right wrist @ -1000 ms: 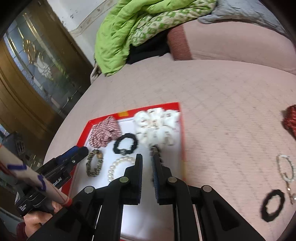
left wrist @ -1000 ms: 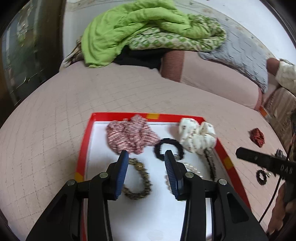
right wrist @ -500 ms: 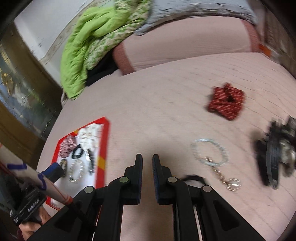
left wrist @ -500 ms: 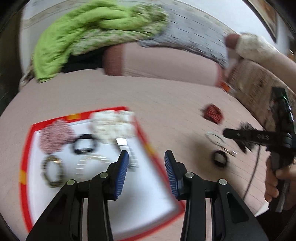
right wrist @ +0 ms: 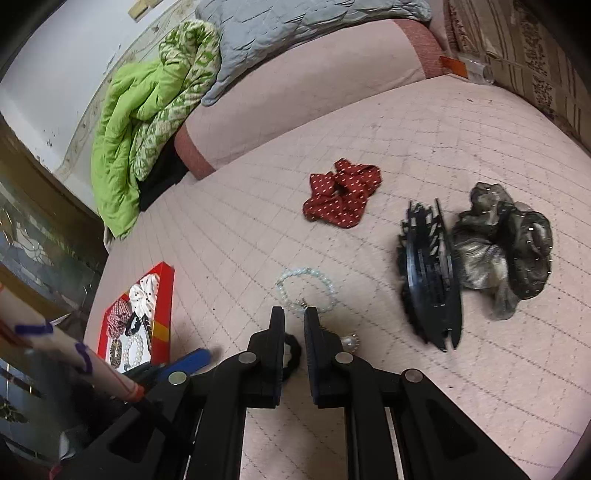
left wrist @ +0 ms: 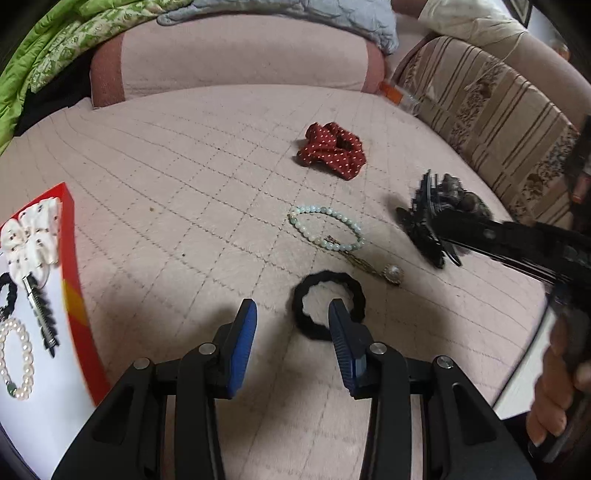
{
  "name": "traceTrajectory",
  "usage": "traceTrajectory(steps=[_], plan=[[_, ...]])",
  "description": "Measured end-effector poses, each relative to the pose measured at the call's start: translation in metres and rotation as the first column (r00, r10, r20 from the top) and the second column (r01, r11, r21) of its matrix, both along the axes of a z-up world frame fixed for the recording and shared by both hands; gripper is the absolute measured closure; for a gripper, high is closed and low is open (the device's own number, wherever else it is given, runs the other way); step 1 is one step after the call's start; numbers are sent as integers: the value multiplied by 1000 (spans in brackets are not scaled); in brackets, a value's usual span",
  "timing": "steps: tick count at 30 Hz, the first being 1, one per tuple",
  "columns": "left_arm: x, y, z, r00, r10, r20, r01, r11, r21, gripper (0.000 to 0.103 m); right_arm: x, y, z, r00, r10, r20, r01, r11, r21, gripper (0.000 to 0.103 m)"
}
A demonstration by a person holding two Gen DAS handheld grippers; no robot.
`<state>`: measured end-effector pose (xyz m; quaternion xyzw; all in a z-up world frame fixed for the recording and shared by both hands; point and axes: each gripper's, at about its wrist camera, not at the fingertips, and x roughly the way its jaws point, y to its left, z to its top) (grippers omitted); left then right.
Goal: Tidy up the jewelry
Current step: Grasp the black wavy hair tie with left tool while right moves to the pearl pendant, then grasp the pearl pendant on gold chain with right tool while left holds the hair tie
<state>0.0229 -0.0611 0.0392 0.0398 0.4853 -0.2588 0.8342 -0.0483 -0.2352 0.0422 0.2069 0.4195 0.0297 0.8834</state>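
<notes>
My left gripper [left wrist: 291,314] is open and empty, just above the pink quilt, with a black hair tie [left wrist: 328,304] at its right fingertip. A pale bead bracelet [left wrist: 325,229] with a pearl charm, a red dotted scrunchie [left wrist: 330,151] and a black claw clip [left wrist: 424,229] lie beyond. The red-rimmed white tray [left wrist: 72,288] at the left holds a white scrunchie, a pearl bracelet and a clip. My right gripper [right wrist: 294,319] is nearly shut and empty, over the bead bracelet [right wrist: 306,291] and the hair tie [right wrist: 291,356]. The claw clip [right wrist: 430,273] and the tray [right wrist: 162,314] also show there.
A dark olive scrunchie [right wrist: 506,243] lies right of the claw clip. A pink bolster [left wrist: 229,59], a green blanket [right wrist: 147,122] and a grey quilt [right wrist: 295,29] lie at the back. A striped sofa arm [left wrist: 498,122] borders the right.
Both grippers have swung right, away from the tray, to the loose items on the quilt. The left stays open, the right stays nearly shut.
</notes>
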Motion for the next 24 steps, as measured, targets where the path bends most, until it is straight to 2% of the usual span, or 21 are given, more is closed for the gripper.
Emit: traceTrajectory(steps=[5, 8, 10, 12, 14, 18, 24], plan=[[9, -13, -17, 1000, 6, -22, -5, 999, 45, 64, -1, -16, -5, 999, -27, -18, 28, 999, 19, 91], [6, -22, -21, 999, 0, 38, -3, 996, 87, 65, 0, -22, -13, 999, -28, -44, 29, 999, 43, 91], [1, -26, -22, 996, -2, 89, -10, 991, 131, 78, 1, -23, -16, 998, -24, -57, 26, 999, 35, 91], [-3, -24, -22, 994, -2, 105, -12, 992, 126, 96, 1, -25, -20, 998, -24, -66, 26, 999, 31, 90], [-6, -19, -21, 994, 6, 106, -18, 994, 111, 97, 2, -25, -25, 997, -21, -81, 24, 999, 35, 87], [-19, -11, -16, 993, -9, 116, -3, 995, 104, 97, 6, -22, -37, 994, -4, -108, 8, 999, 41, 87], [-32, 6, -8, 994, -7, 111, 0, 998, 62, 97, 15, -8, -49, 990, 22, -139, -24, 1000, -9, 87]])
